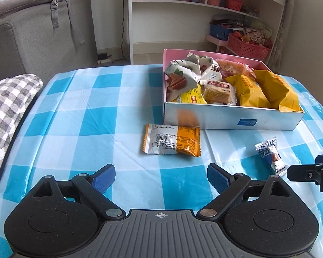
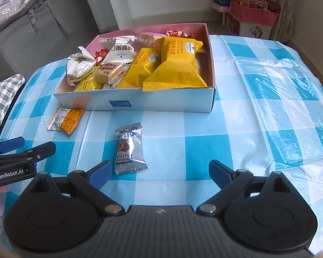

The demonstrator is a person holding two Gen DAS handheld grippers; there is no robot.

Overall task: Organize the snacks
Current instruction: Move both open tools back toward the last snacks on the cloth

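Observation:
A white box [image 1: 232, 117] with a pink inside stands on the checked tablecloth, full of wrapped snacks, among them two yellow packets [image 1: 275, 89]. In front of it lies an orange-and-white snack packet [image 1: 172, 143], just beyond my left gripper [image 1: 160, 177], which is open and holds nothing. To the right lies a small silver truffle chocolate packet [image 1: 271, 158]. In the right wrist view that truffle packet [image 2: 130, 149] lies just ahead of the left fingertip of my right gripper [image 2: 160, 173], also open and empty. The box [image 2: 140, 102] and orange packet [image 2: 65, 121] sit further off.
The blue-and-white tablecloth [image 1: 97, 107] has bare room on the left; clear plastic [image 2: 280, 75] wrinkles on the right. A grey checked cushion [image 1: 8, 107] lies at the left edge. A grey sofa [image 1: 38, 38], white shelves [image 1: 204, 4] and a pink basket [image 1: 249, 46] stand behind.

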